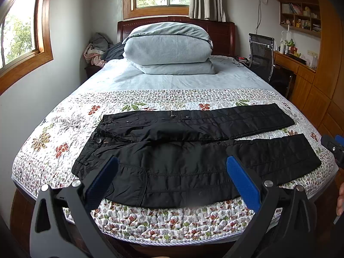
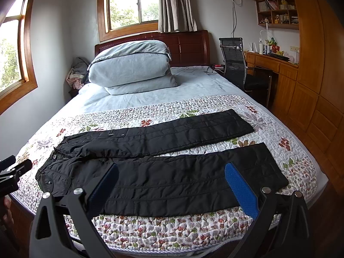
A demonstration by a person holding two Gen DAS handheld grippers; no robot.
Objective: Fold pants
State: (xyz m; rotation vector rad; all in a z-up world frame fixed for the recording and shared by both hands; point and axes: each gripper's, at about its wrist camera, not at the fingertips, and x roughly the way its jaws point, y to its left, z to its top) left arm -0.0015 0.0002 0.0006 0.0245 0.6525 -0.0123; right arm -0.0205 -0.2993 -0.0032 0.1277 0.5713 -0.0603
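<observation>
Black quilted pants (image 1: 189,150) lie flat across the floral quilt (image 1: 64,129), waistband to the left, both legs spread apart to the right. They also show in the right wrist view (image 2: 172,172). My left gripper (image 1: 172,167) is open and empty, held above the near edge of the bed over the near leg. My right gripper (image 2: 172,176) is open and empty, also above the near leg, further right. The right gripper shows at the right edge of the left wrist view (image 1: 334,150). The left gripper shows at the left edge of the right wrist view (image 2: 13,172).
A folded grey duvet (image 1: 169,49) sits at the head of the bed by the wooden headboard (image 1: 221,32). A black office chair (image 1: 261,56) and wooden desk (image 1: 298,66) stand at the right. A heap of clothes (image 1: 96,49) lies at the left.
</observation>
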